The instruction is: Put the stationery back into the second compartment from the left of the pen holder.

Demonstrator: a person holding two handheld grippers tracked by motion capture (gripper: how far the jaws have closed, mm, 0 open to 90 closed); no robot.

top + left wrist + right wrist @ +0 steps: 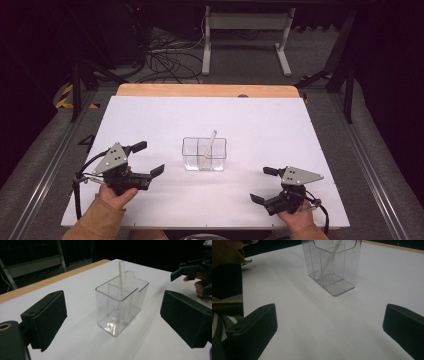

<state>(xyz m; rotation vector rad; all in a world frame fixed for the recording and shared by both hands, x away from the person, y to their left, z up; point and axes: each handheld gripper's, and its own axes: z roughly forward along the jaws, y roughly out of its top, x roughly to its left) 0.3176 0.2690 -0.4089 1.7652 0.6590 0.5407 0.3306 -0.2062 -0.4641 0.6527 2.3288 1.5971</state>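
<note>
Both grippers, left gripper [151, 159] at 8 o'clock, right gripper [264, 184] at 4, gape empty; thin white stick [210, 145] already leans inside clear two-compartment plastic box [204, 154], probably finished.

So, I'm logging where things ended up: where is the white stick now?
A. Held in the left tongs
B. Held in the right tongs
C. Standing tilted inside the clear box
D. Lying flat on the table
C: the stick leans inside the clear box with its top above the rim, and both the left tongs and the right tongs are open, apart from it.
</note>
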